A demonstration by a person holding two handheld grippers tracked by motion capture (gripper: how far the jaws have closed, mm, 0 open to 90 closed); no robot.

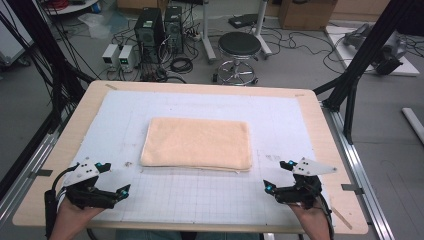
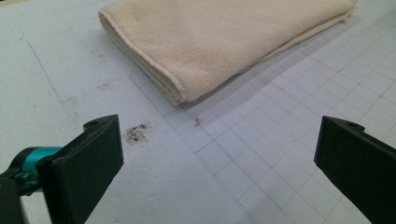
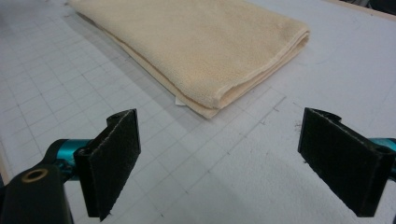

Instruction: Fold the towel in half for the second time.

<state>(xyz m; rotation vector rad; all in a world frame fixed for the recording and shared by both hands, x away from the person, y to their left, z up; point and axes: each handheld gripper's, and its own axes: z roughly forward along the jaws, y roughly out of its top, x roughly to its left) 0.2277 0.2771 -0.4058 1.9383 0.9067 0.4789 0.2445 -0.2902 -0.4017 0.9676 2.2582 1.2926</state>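
Folded towel (image 1: 197, 143) flat on mat (image 1: 125, 120); both grippers empty, fingers apart.

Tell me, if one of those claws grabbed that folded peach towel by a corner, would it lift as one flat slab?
Probably not. The towel looks like soft terry folded in layers, so a lifted corner would likely droop and the layers peel open. It seems light, and its nap should grip rather than slip. Pushed across the gridded mat, it would probably bunch up.

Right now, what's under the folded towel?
The folded towel lies flat on the white gridded mat. A small white tag pokes out beneath its near edge. Anything else under it is covered.
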